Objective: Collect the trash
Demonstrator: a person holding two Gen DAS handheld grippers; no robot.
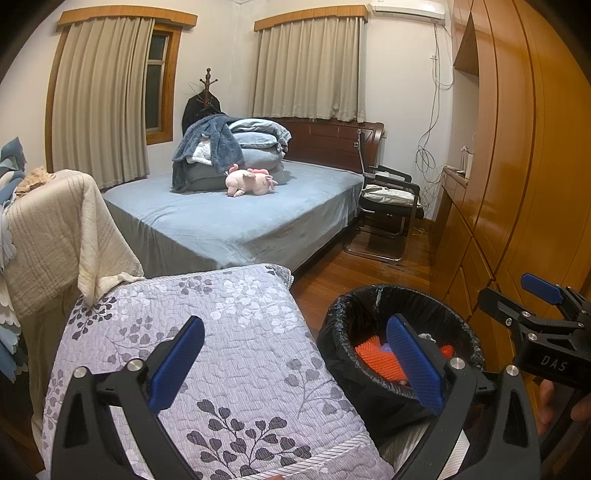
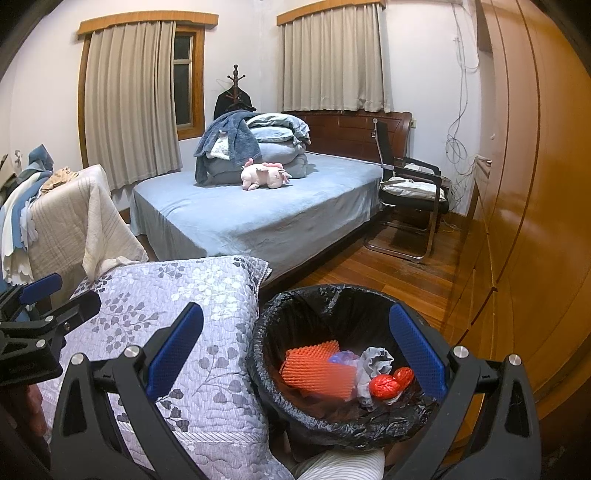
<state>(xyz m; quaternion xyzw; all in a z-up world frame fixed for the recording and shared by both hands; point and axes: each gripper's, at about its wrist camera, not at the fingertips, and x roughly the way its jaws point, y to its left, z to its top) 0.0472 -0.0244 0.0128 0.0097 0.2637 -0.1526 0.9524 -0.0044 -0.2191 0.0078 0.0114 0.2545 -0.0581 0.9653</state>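
A bedroom with a polished wooden floor (image 2: 388, 269) and a blue-sheeted double bed (image 2: 258, 218) at the far side frames the scene; a golden wooden wardrobe wall (image 2: 535, 166) runs down the right. In the near left lies a lilac quilted cover printed with grey leaves (image 2: 184, 295), and just beside it on the right stands a round bin lined with a black plastic bag (image 2: 332, 295).

The trash sits inside that bin: an orange foam fruit net (image 2: 314, 369), a crumpled grey-white wrapper (image 2: 373, 362) and a knotted red plastic bag (image 2: 388, 386), all near the bottom. By the look of it, everything there is light, soft and crushable; the thin liner is likely slippery and tearable, so the gathered rim of the bag seems the sound place to take hold.

The left gripper (image 1: 295, 362) is spread wide above quilt and bin edge, holding nothing; the right gripper (image 2: 295, 354) is equally wide apart over the bin, also without load.

The right wrist view alone shows all 3 pieces in the bin; the left wrist view shows only a slice of orange, but takes in the wall-mounted white air conditioner (image 1: 406, 9).
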